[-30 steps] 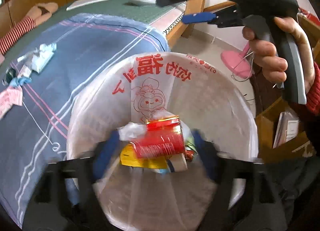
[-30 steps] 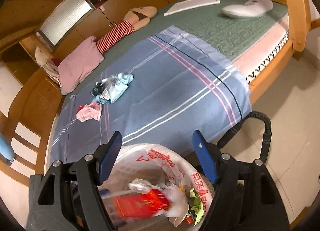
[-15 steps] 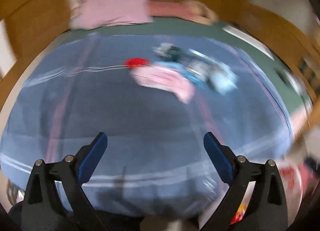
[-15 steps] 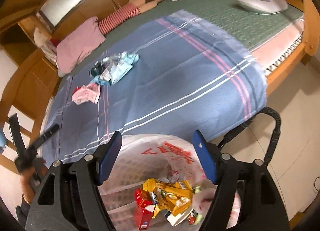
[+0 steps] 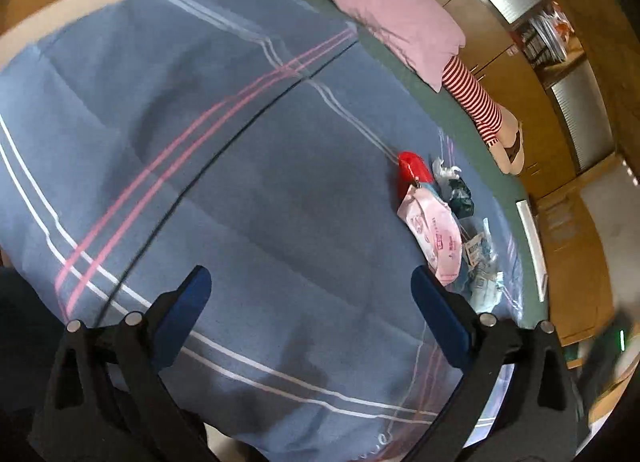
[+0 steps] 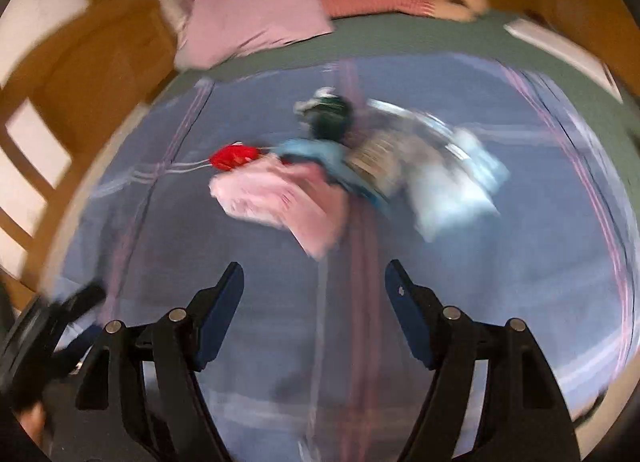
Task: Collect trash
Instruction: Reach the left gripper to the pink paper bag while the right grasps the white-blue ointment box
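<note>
Both tools empty — left tool (image 5: pixel 310 310) has just been opening to full spread, right tool (image 6: pixel 314 302) spread too; wrappers (image 6: pixel 280 193) lie ahead on the bed (image 5: pixel 240 201), ready for pickup.

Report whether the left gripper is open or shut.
Open: the left gripper has its jaws wide apart, just opened further, with only blue bedspread between.

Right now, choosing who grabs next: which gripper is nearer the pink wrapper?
Right, probably. The right gripper has the pink wrapper just ahead of its open jaws; the left gripper, jaws just opened wider and empty, has it off to the side.
</note>
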The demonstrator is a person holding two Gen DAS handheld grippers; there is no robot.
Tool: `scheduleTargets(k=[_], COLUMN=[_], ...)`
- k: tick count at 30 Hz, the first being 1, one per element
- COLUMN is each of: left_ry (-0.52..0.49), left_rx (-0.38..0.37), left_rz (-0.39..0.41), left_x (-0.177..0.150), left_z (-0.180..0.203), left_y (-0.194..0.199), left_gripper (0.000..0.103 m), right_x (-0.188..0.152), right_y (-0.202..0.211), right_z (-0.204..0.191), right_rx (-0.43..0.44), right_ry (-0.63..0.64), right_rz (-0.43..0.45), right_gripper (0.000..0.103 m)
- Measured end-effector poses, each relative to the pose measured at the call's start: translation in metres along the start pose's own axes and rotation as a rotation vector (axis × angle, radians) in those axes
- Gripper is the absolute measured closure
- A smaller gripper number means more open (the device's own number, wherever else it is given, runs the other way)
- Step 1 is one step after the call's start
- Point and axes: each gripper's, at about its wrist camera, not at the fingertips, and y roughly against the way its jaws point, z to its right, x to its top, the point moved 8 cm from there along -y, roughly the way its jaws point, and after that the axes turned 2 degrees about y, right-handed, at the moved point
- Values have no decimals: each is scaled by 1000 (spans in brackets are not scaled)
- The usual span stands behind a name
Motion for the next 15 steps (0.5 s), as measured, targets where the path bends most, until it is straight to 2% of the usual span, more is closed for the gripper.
scheduleTargets(k=[2, 5, 8, 10, 11, 14, 15], left_ry=[-7, -27, -17, -3, 2, 27, 42], left_rx=[-1, -2, -6, -6, -5, -1, -4], left_rz=[-33, -49, -30, -24, -24, -13, -8], left_x=[-6, -11, -9, -7, -7, -5, -5], left_z=[1, 5, 6, 5, 5, 1, -1], left_y=[-7, -12, -15, -15, -15, -15, -14], left_gripper=[4, 4, 4, 4, 4, 4, 4], right_x=[26, 48, 49, 37, 31, 15, 12], right_y=[-34, -68, -101, -115, -116, -111, -108], right_z=[-19, -26, -30, -34, -36, -33, -33], right_rx=[-51, -132, -177, -159, -126, -87, -66], right_ry=[83, 135, 185, 216, 213, 199, 188], right_rz=[-23, -42, -93, -137, -136, -143, -146], right_gripper=[31, 31, 31, 32, 44, 67, 71])
